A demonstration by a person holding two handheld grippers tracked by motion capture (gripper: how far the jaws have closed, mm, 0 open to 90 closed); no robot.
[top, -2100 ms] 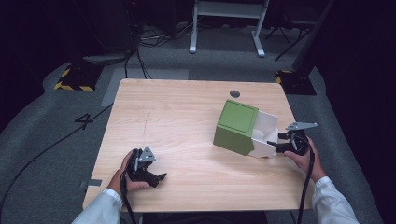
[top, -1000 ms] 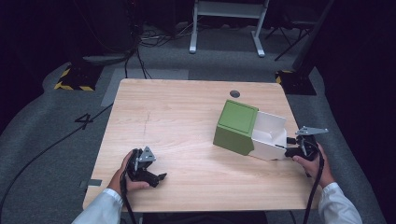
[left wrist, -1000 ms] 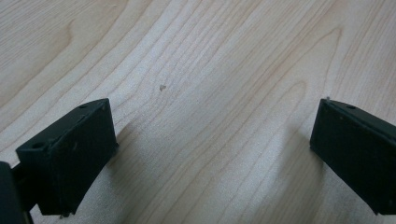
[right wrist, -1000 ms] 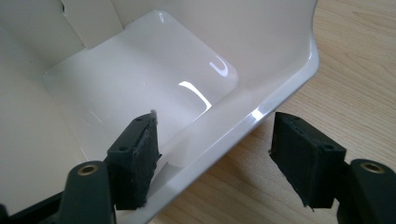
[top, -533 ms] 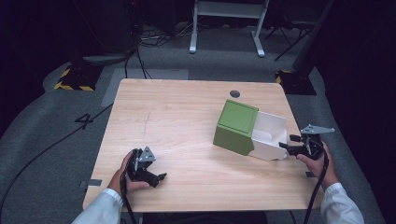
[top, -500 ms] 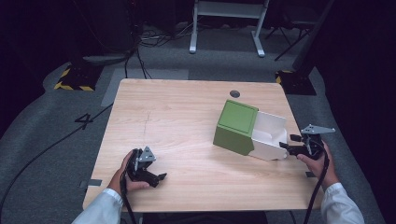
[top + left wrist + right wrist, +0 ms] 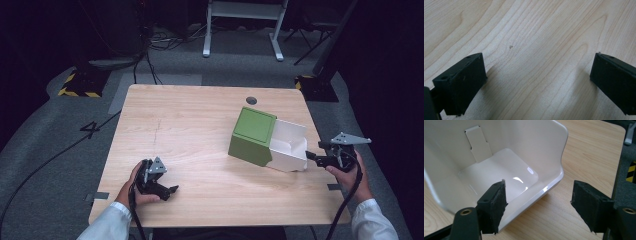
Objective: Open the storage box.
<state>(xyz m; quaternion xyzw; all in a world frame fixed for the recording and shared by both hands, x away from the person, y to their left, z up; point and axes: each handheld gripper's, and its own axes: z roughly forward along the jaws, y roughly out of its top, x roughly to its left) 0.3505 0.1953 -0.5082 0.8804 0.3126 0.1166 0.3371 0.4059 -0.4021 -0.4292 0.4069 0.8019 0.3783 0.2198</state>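
Right gripper (image 7: 311, 156) sits at the open end of the white drawer (image 7: 290, 145), which juts out of the green sleeve (image 7: 252, 135) on the right half of the table (image 7: 200, 130). Its jaws have just been opening, and in the right gripper view they stand apart with the drawer's front lip (image 7: 549, 188) running between them, 1 pad over the glossy floor of the tray, the other outside over bare wood. Neither pad presses on the lip, so this reads as a release: the pull looks finished and the drawer is let go, roughly half out of its sleeve.

Over at the near left corner, the left gripper (image 7: 167, 190) rests low on the table, jaws spread wide with nothing but wood grain between them in the left gripper view.

The tray looks empty inside, just a small tab on its back wall (image 7: 477, 142). Next move, by my reckoning: back the right gripper clear of the lip without dragging the light box along, then either steady the sleeve with the left gripper or come back for a fresh pinch
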